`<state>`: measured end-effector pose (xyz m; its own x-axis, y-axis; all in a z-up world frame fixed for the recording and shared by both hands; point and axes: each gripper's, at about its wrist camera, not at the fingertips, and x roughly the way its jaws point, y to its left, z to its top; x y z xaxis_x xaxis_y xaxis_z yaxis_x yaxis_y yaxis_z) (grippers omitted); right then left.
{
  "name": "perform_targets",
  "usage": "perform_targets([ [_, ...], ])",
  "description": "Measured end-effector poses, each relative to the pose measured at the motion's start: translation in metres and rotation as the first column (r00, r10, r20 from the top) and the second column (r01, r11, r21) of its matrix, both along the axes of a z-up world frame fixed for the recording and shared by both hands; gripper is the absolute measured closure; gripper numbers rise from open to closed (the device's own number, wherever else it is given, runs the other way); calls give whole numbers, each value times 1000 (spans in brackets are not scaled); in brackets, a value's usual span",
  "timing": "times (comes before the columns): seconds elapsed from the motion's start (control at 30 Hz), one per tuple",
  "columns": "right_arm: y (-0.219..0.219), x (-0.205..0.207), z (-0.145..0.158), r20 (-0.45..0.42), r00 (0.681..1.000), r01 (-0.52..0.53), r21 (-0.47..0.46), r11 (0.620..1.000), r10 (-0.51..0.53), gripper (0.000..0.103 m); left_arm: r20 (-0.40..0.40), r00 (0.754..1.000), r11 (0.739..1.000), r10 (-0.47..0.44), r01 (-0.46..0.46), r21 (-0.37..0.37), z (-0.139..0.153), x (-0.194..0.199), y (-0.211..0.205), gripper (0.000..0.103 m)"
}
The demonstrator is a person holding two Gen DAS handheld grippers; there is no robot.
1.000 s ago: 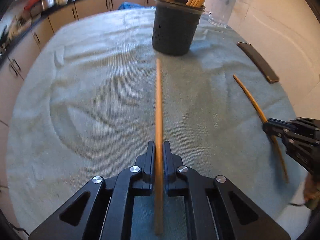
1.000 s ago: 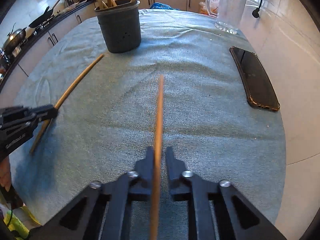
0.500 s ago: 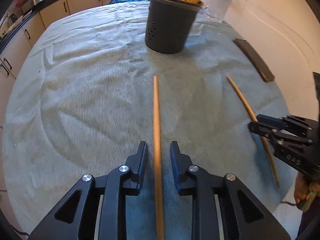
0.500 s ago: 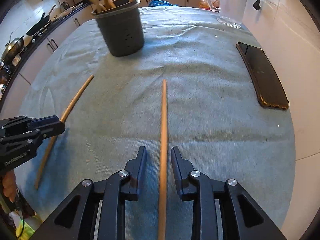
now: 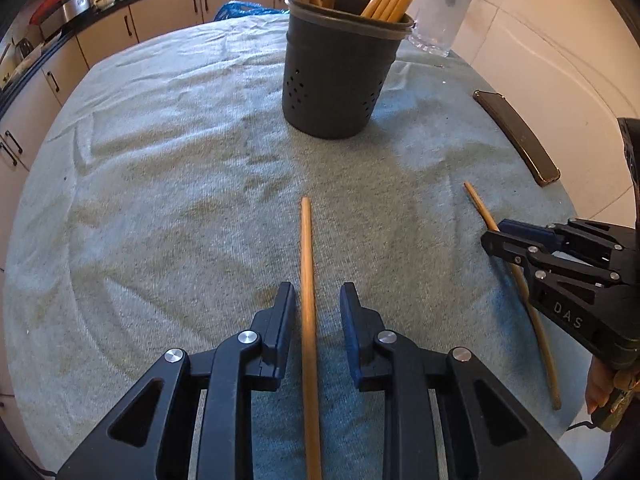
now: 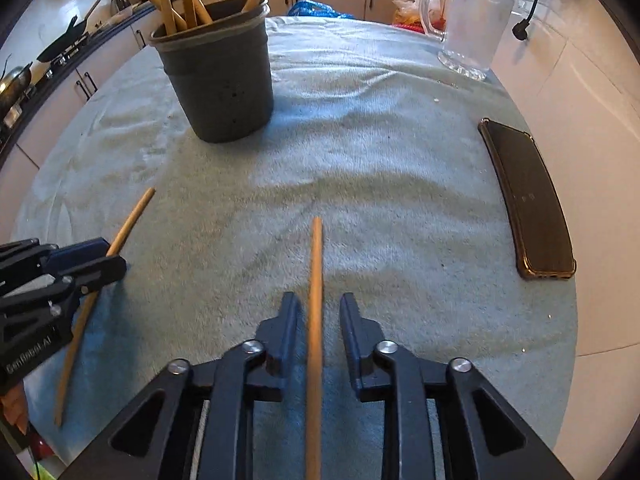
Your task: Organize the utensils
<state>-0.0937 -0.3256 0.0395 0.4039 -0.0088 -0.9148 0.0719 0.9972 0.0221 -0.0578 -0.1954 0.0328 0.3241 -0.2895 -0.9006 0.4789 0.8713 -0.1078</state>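
Observation:
Two wooden sticks lie on the grey-green cloth. One stick (image 5: 306, 260) runs lengthwise between the jaws of my left gripper (image 5: 316, 292). The jaws are closing, and a gap shows on each side of the stick. The other stick (image 6: 316, 256) lies the same way inside my right gripper (image 6: 318, 300), whose jaws are also closing without touching it. Each gripper shows in the other's view: the right gripper (image 5: 490, 236) over its stick (image 5: 540, 332), the left gripper (image 6: 116, 264) over its stick (image 6: 132, 216). Ahead stands a dark perforated holder (image 5: 340, 72) (image 6: 220, 80) with several wooden utensils upright in it.
A black phone (image 6: 524, 196) (image 5: 516, 136) lies on the cloth's right side. A clear glass jug (image 6: 472, 24) stands at the far right corner. Kitchen cabinets and a counter with pans run behind the table. White floor tiles show to the right.
A second ago both grippers were shut on their sticks. Both have let go, and the sticks now lie loose between the jaws. Both grippers have moved nearer the holder.

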Motion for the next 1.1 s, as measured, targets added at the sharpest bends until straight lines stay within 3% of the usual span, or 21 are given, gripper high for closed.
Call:
perform_targets([
  [0.03, 2, 0, 0, 11, 1000, -3, 3, 1000, 3, 95, 13, 1000, 1000, -9, 9, 0, -1, -1, -1, 97],
  [0.17, 0, -3, 2, 48, 999, 4, 87, 996, -8, 96, -3, 1000, 999, -4, 3, -54, 2, -2, 4, 97],
  [0.37, -11, -18, 35, 162, 986, 19, 152, 988, -44, 96, 92, 996, 993, 19, -9, -115, 44, -20, 26, 97],
  [0.6, -6, -50, 83, 314, 948, 8, 111, 994, -43, 96, 230, 972, 981, 57, -12, -193, 100, -49, 56, 97],
  [0.8, 6, -72, 110, 394, 919, -8, 84, 996, -26, 96, 345, 936, 983, 69, -4, -185, 125, -67, 70, 97],
  [1.1, 24, -88, 128, 438, 899, -41, 53, 998, 14, 96, 367, 928, 976, 68, 16, -219, 139, -89, 79, 97],
])
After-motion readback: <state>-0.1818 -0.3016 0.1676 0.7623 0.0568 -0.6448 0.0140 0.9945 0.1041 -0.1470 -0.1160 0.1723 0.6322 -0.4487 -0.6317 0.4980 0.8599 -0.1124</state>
